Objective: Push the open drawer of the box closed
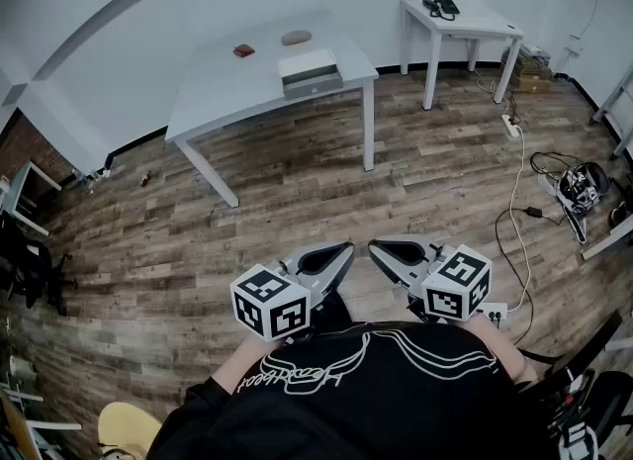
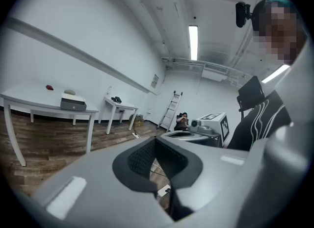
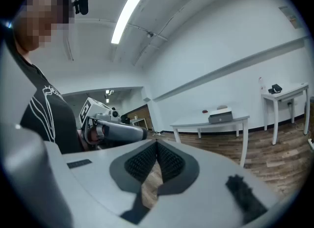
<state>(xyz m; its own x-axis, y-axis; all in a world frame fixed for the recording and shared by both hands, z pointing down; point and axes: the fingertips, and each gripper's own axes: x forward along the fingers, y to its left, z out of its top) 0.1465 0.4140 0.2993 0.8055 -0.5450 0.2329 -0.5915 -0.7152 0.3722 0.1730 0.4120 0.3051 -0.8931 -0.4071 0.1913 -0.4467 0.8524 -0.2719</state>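
Note:
A small white box (image 1: 309,69) with a grey drawer front (image 1: 315,81) stands on the white table (image 1: 237,87) across the room; the drawer juts out a little toward me. The same box (image 2: 73,103) shows in the left gripper view and, small, as the box (image 3: 220,116) in the right gripper view. My left gripper (image 1: 348,246) and right gripper (image 1: 374,245) hang close to my body, far from the table, tips pointing at each other. The left gripper (image 2: 155,139) and the right gripper (image 3: 157,142) are shut with nothing held.
A reddish-brown lump (image 1: 243,50) and a grey oval object (image 1: 296,38) lie on the table behind the box. A second white table (image 1: 465,21) carries a black device (image 1: 441,3). Cables and a power strip (image 1: 510,127) lie on the floor at right. Wood floor stretches between me and the table.

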